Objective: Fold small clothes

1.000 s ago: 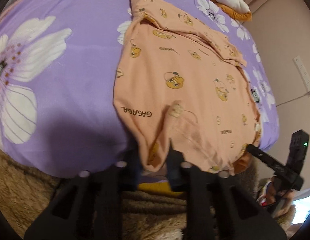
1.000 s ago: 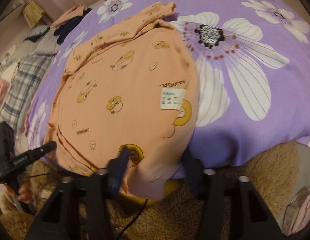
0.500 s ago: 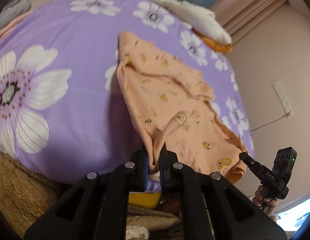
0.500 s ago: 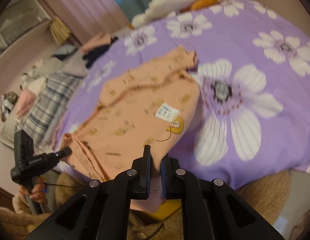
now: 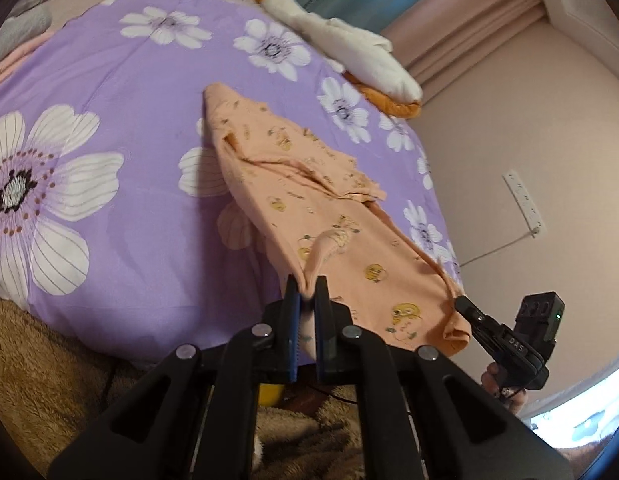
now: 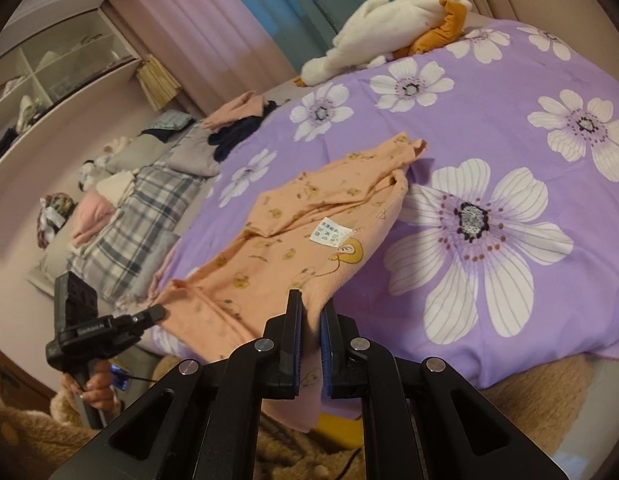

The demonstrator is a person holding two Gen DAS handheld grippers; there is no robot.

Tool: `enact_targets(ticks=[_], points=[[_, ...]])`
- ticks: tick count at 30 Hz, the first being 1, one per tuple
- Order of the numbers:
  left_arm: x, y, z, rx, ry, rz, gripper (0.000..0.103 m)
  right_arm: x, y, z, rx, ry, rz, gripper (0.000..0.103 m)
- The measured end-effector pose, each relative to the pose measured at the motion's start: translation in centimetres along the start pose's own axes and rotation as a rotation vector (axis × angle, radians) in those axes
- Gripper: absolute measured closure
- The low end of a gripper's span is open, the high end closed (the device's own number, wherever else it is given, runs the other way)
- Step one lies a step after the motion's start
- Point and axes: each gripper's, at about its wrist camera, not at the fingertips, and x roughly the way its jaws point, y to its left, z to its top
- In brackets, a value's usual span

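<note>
A small peach garment with yellow cartoon prints [image 5: 309, 208] lies stretched on the purple flowered bedspread [image 5: 89, 80]. My left gripper [image 5: 307, 292] is shut on one near corner of its hem and lifts it. My right gripper [image 6: 311, 308] is shut on the other near corner; the garment [image 6: 301, 240] shows its white care label [image 6: 331, 234] there. The far end with the sleeves still rests on the bed. Each gripper shows in the other's view, the right one [image 5: 505, 340] and the left one [image 6: 105, 324].
A white and orange plush toy [image 6: 389, 36] lies at the bed's far edge. A pile of clothes and a plaid blanket [image 6: 141, 208] lie at the left. A brown fuzzy blanket [image 5: 41, 380] covers the near edge. The wall with a socket strip [image 5: 523, 204] is right.
Both grippers closed on the near hem corners and lifted them up and back. The garment's near half has risen off the bed and pulled taut.
</note>
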Motion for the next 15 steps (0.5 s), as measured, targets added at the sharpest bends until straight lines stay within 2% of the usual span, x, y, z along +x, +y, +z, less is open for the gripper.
enact_targets(ticks=[3,6,10,15], points=[[-1.0,-0.6,0.2,0.034,-0.024,-0.029,0.1,-1.0,0.5,0.1,-0.018,-0.025,0.005,0.093],[-0.5,-0.2,0.5,0.05,-0.017,0.033,0.1,-0.8,0.2,0.3,-0.023,-0.036,-0.012,0.093],[1.3,1.0,1.2,0.031,0.028,0.076,0.101,1.3,-1.7,0.3,0.04,0.018,-0.046,0.093],[4.8,1.6,2.7,0.073,0.09,0.15,0.098,1.8,-2.5,-0.2,0.073,0.045,-0.035,0.093]])
